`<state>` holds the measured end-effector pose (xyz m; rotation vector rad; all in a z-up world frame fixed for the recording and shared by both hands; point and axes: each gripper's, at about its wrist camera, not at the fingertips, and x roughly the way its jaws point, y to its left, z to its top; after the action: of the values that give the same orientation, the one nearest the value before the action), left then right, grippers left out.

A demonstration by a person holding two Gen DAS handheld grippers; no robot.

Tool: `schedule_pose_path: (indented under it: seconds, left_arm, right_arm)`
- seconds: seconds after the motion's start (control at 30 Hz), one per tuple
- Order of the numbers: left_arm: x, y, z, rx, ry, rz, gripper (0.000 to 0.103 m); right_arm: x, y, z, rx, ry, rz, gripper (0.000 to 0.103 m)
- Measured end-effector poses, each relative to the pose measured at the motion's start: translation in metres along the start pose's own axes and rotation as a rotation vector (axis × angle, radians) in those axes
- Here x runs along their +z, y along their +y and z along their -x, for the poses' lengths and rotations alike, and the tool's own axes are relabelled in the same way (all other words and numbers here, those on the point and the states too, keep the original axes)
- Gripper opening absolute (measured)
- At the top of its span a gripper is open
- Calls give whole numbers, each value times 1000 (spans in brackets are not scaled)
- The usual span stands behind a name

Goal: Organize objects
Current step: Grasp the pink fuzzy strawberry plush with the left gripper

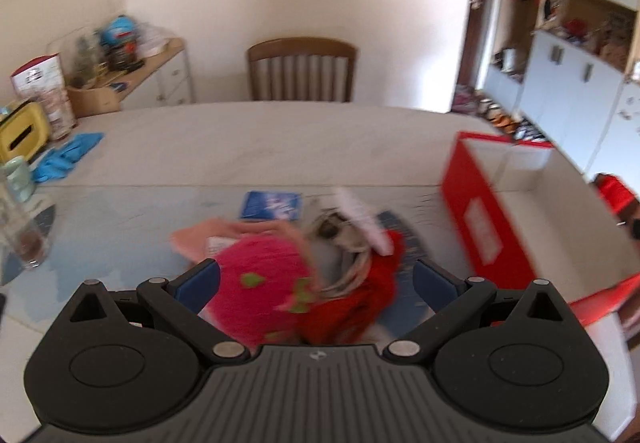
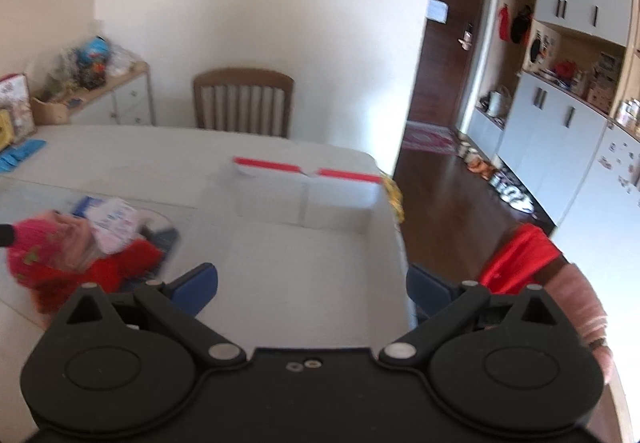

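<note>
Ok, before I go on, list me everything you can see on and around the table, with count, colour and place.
pink plush toy: 1, pink with green spots, in the pile between the left gripper's fingers
red plush item: 1, red, beside the pink one
blue packet: 1, blue, behind the pile
box: 1, red outside, white inside, open, right of the pile
blue gloves: blurred, blue, table's far left
yellow box: 1, yellow, far left edge
chair: 1, brown, behind the table
table: 1, pale
left gripper: open, over the pile
right gripper: open, over the box
</note>
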<state>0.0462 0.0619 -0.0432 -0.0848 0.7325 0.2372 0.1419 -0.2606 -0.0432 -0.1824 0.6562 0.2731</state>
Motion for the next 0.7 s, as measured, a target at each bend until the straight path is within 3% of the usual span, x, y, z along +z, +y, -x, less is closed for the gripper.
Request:
schedule_pose_path:
  seconds: [0.13, 0.47, 0.7]
  left_arm:
    - [-3, 17, -21, 51, 21, -19, 103]
    - [-11, 27, -74, 62, 107, -98, 103]
    - [-10, 31, -84, 69, 133, -92, 103]
  right_arm:
    - [-5, -18, -18, -36, 49, -21, 100]
    - [-10, -55, -56, -113, 134, -61, 98]
    - [-14, -72, -81, -116, 231, -106, 77]
